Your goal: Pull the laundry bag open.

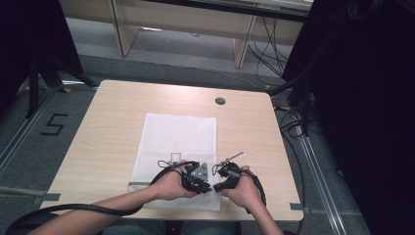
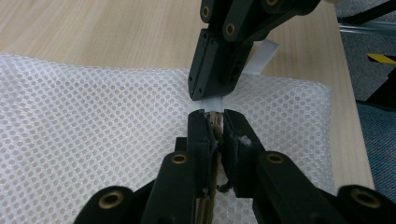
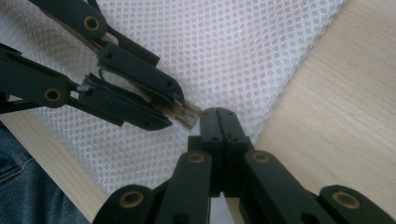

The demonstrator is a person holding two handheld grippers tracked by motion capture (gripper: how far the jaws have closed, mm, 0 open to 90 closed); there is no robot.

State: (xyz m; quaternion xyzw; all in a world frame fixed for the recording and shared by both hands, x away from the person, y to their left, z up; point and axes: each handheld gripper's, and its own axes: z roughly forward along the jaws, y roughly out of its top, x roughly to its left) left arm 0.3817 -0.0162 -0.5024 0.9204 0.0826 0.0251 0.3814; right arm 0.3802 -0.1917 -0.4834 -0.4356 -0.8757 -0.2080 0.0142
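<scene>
both grippers meet tip to tip at the near edge of the white mesh fabric bag [image 1: 178,142]: left gripper [image 2: 214,122] clamps a beige zipper end [image 2: 214,117], right gripper [image 3: 218,116] pinches a white tab [image 2: 261,58] just beyond.

A black numeral "5" [image 1: 53,124] is marked on the floor [image 1: 29,147].
</scene>
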